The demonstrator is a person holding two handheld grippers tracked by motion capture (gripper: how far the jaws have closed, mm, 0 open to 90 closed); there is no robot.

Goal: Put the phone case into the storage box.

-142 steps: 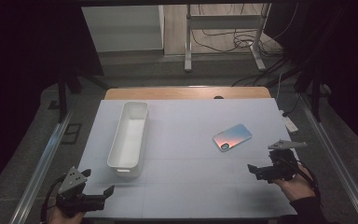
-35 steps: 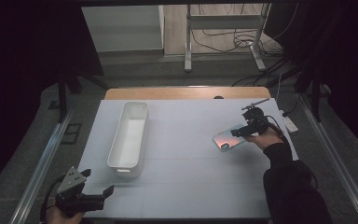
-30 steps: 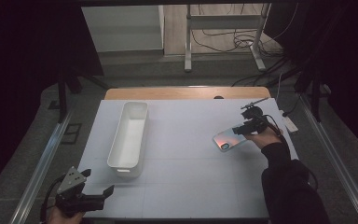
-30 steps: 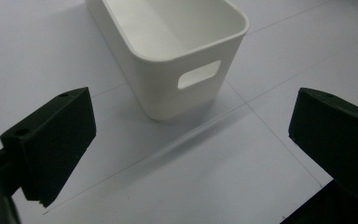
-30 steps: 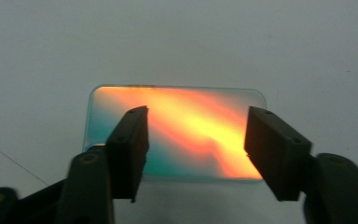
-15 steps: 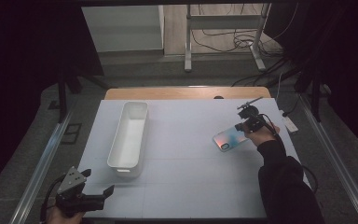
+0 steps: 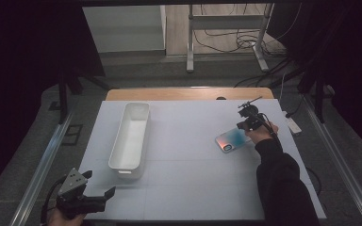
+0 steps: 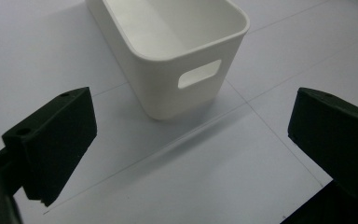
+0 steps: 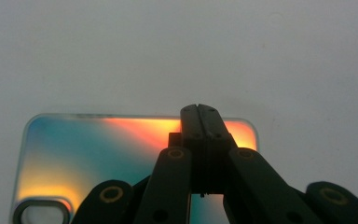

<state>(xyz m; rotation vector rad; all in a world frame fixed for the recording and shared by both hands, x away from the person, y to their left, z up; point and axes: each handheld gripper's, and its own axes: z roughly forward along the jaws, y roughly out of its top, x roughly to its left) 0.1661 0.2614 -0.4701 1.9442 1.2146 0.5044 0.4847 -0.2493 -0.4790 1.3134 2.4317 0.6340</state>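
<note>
— Any brand, label or lettering you can read?

— None. The phone case (image 7: 232,139) on the right of the table (image 7: 188,179) is iridescent, orange running into teal and yellow, with a clear rim and a rounded camera cut-out at one corner, and I see no print on it. The white bin (image 7: 130,134) is plain too, with no mark on the end wall that faces my left gripper view.

— What is in the bin?

— Nothing that I can see. It is a long, narrow tub with rounded corners and a slot handle cut into its near end. It stands left of the table's middle, running near to far, and its inside shows bare white walls and floor.

— Your jaws?

— My right gripper (image 7: 246,126) is pressed shut, its two black jaws meeting in a thin seam with nothing between them. In the right gripper view the closed tip (image 9: 200,112) sits over the far edge of the case, toward its right corner; whether it touches the case I cannot tell. Those jaws have just been closing. My left gripper (image 7: 104,197) waits at the near left corner of the table with its jaws spread wide and empty, pointing toward the bin's near end and apart from it.

— And the case?

— It lies flat on the table, well right of the bin, tilted a little against the table's edges.
</note>
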